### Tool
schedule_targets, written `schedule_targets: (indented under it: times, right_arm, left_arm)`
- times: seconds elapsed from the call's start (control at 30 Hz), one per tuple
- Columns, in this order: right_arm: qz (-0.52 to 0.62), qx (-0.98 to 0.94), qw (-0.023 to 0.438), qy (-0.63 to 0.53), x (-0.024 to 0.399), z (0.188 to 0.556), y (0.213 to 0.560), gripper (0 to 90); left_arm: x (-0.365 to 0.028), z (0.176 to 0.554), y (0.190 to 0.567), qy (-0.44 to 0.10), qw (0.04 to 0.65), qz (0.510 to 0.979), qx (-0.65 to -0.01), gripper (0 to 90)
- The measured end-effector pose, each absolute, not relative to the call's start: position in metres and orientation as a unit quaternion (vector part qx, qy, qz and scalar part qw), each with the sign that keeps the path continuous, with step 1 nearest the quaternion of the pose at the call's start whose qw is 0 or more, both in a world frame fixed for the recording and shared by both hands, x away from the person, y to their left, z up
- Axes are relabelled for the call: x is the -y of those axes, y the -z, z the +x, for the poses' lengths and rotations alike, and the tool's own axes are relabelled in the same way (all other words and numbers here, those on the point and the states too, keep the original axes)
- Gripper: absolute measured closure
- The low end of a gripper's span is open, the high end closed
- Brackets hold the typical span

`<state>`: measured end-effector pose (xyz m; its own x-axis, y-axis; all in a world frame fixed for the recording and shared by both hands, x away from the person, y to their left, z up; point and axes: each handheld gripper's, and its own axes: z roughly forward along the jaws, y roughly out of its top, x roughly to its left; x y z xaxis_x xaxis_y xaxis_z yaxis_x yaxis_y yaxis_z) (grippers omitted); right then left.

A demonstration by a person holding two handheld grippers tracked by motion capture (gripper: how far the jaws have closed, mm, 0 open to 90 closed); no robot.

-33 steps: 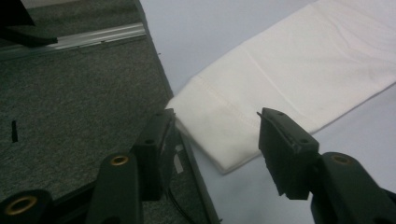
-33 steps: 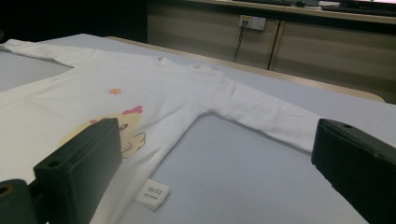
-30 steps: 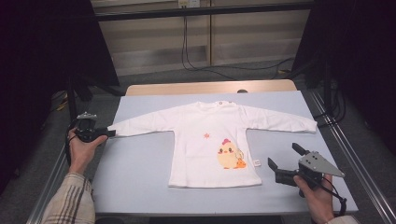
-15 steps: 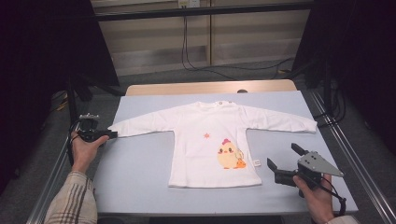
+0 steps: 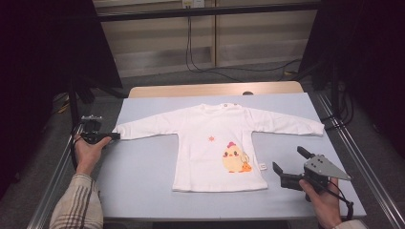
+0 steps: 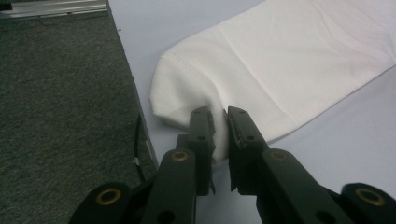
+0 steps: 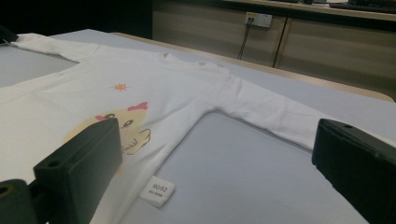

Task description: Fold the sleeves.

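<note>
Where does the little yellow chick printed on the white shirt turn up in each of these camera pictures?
High view: the chick print sits low on the shirt's front, right of centre.
Left gripper view: the chick is not in it; here are a white sleeve cuff and black jaws.
Right gripper view: the chick is at lower left, partly behind a jaw.
Shared landmark: the small orange sun print above the chick.

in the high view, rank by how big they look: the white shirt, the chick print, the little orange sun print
1. white shirt
2. chick print
3. orange sun print
</note>
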<state>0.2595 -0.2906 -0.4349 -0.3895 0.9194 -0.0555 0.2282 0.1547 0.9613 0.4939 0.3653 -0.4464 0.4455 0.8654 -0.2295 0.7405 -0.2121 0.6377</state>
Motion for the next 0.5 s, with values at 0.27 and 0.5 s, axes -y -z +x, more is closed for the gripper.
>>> schedule_targets:
  times: [0.27, 0.5]
  right_arm:
    - [0.426, -0.674, 0.354, -0.49, 0.2907, 0.2594, 0.4346, 1.6]
    - [0.429, -0.672, 0.354, -0.49, 0.2909, 0.2599, 0.4346, 1.5]
  left_arm:
    - [-0.364, 0.4908, 0.445, -0.097, 0.348, 0.774, -0.521, 83.6]
    - [-0.3634, 0.4892, 0.4443, -0.1, 0.355, 0.768, -0.524, 83.6]
